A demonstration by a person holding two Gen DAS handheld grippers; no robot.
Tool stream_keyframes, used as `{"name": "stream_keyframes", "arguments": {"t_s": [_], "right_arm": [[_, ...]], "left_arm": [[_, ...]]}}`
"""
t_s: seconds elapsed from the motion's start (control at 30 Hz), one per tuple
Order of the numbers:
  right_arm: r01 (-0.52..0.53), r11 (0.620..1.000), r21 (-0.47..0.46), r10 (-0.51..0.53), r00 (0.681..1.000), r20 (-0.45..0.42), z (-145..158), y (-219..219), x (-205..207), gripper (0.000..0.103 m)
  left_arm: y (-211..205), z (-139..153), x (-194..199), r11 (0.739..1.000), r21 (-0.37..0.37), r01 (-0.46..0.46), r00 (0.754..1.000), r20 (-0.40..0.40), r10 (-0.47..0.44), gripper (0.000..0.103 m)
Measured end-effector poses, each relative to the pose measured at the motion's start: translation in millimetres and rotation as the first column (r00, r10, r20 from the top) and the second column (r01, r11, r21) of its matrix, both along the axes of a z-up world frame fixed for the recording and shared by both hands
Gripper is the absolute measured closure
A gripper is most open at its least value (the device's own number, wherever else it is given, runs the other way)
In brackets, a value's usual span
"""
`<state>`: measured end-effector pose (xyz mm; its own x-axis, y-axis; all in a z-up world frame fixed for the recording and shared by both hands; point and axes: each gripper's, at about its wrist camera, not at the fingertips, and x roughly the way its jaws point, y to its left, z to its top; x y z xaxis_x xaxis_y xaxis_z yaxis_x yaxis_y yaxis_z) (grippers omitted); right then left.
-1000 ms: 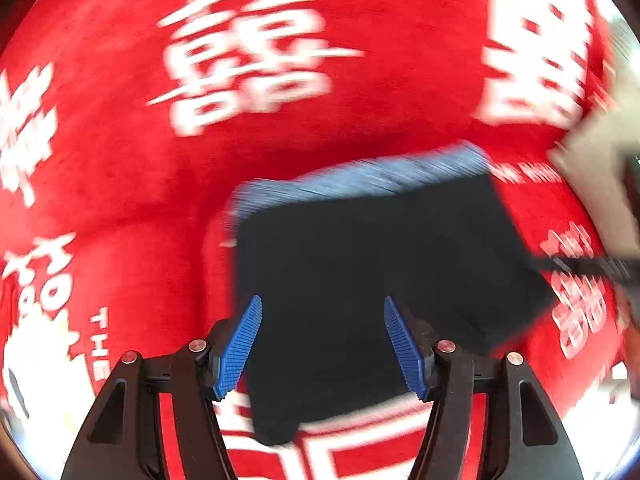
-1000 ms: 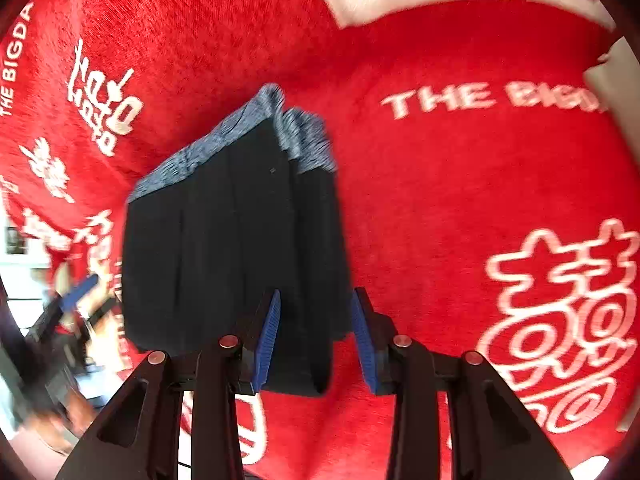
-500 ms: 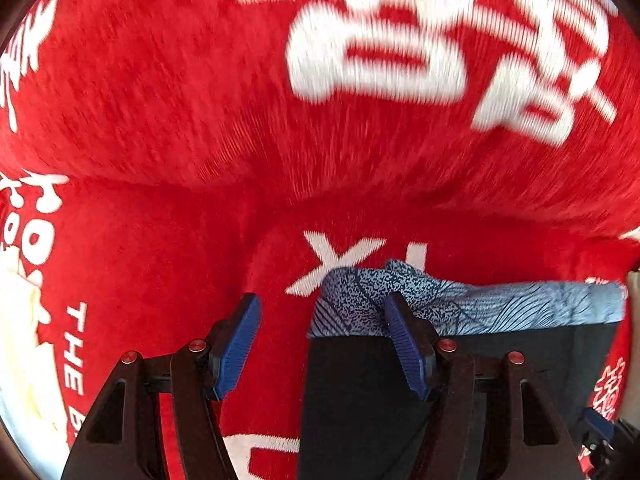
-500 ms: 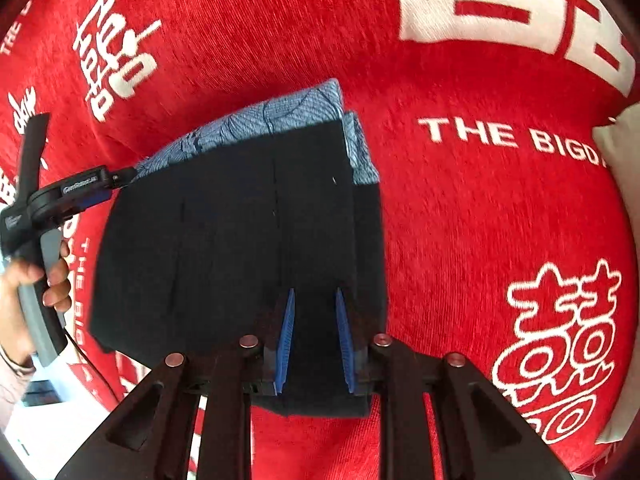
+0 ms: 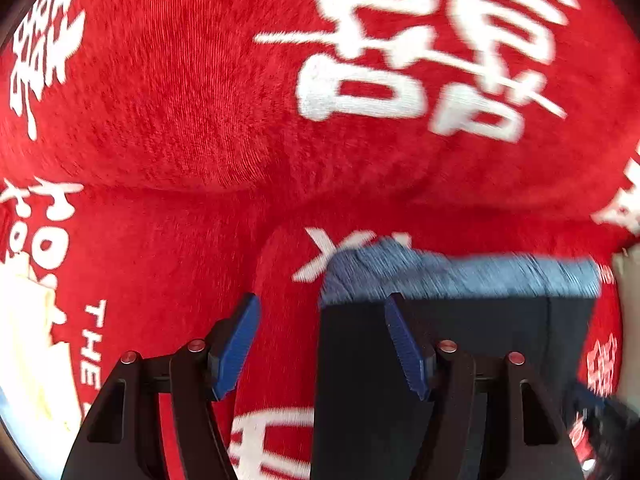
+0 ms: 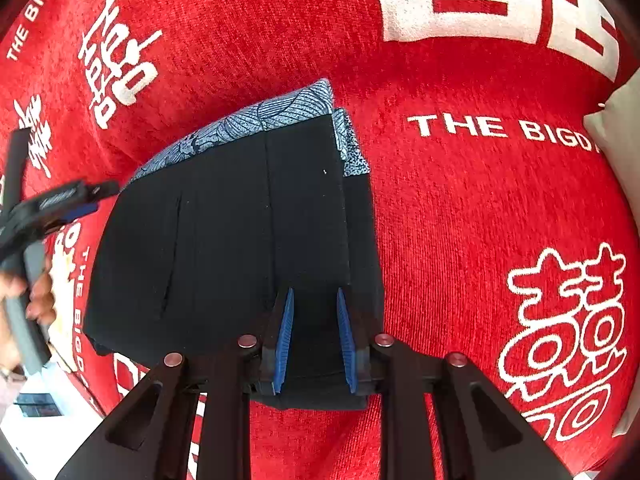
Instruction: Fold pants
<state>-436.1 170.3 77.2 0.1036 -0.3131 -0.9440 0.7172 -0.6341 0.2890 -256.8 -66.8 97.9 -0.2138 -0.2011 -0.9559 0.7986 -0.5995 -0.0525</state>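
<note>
Black pants (image 6: 240, 240) with a blue patterned waistband (image 6: 256, 120) lie folded flat on a red blanket (image 6: 460, 208). My right gripper (image 6: 314, 300) sits over the pants' near right edge, jaws narrowly apart with black cloth between the pads; whether it pinches the cloth I cannot tell. My left gripper (image 5: 320, 316) is open above the pants' (image 5: 460, 352) left waistband (image 5: 440, 272) corner, right finger over the black cloth, left finger over the blanket (image 5: 180, 120). The left gripper body (image 6: 48, 204) also shows at the left in the right wrist view.
The red blanket carries white lettering and characters. A pale pillow (image 6: 616, 132) lies at the right edge. A white surface (image 5: 24, 340) shows at the left past the blanket's edge. A hand (image 6: 36, 300) holds the left gripper.
The left gripper swung from above the pants' middle to their left waistband corner and stayed open. The right gripper's jaws narrowed over the pants' near right edge.
</note>
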Motion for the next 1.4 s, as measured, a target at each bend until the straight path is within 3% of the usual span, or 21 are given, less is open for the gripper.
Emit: {"name": "stream_keyframes", "arguments": {"t_s": [0.07, 0.27, 0.33, 0.37, 0.4, 0.5, 0.87, 1.27, 1.4], "right_arm": [[0.018, 1.000, 0.023, -0.017, 1.000, -0.015, 0.6, 0.8, 0.1, 0.065], [0.099, 0.995, 0.033, -0.100, 0.994, 0.034, 6.7, 18.7, -7.2, 0.064], [0.096, 0.995, 0.038, -0.096, 0.995, 0.010, 13.3, 21.0, -2.5, 0.064], [0.089, 0.995, 0.040, -0.088, 0.996, -0.007, 17.0, 21.0, 0.5, 0.064], [0.074, 0.996, 0.041, -0.073, 0.997, -0.031, 21.8, 20.5, 5.1, 0.064], [0.039, 0.998, 0.054, -0.035, 0.996, -0.078, 26.9, 17.4, 12.6, 0.058], [0.031, 0.995, 0.092, -0.024, 0.997, -0.075, 10.2, 15.8, 14.8, 0.044], [0.028, 0.994, 0.101, -0.019, 0.996, -0.087, 7.2, 11.0, 24.5, 0.040], [0.035, 0.995, 0.097, -0.027, 0.996, -0.080, 4.6, 15.2, 22.3, 0.040]], "left_arm": [[17.1, 6.7, 6.1, 0.999, 0.006, 0.039, 0.999, -0.001, -0.039, 0.037], [63.4, -1.6, 19.2, 0.990, 0.103, 0.098, 0.995, 0.013, -0.100, 0.037], [73.0, -12.8, 20.6, 0.990, 0.104, 0.095, 0.994, 0.040, -0.099, 0.037], [75.4, -15.1, 21.3, 0.991, 0.089, 0.095, 0.994, 0.043, -0.099, 0.032], [75.4, -17.2, 21.3, 0.992, 0.083, 0.096, 0.994, 0.042, -0.100, 0.024], [72.1, -30.6, 23.8, 0.990, 0.120, 0.071, 0.997, 0.031, -0.075, 0.020], [68.2, -34.8, 29.5, 0.990, 0.129, 0.058, 0.998, 0.022, -0.062, 0.019], [73.2, -25.4, 23.5, 0.991, 0.116, 0.068, 0.997, 0.030, -0.072, 0.019], [73.8, -27.9, 22.0, 0.991, 0.117, 0.067, 0.996, 0.047, -0.073, 0.008]]}}
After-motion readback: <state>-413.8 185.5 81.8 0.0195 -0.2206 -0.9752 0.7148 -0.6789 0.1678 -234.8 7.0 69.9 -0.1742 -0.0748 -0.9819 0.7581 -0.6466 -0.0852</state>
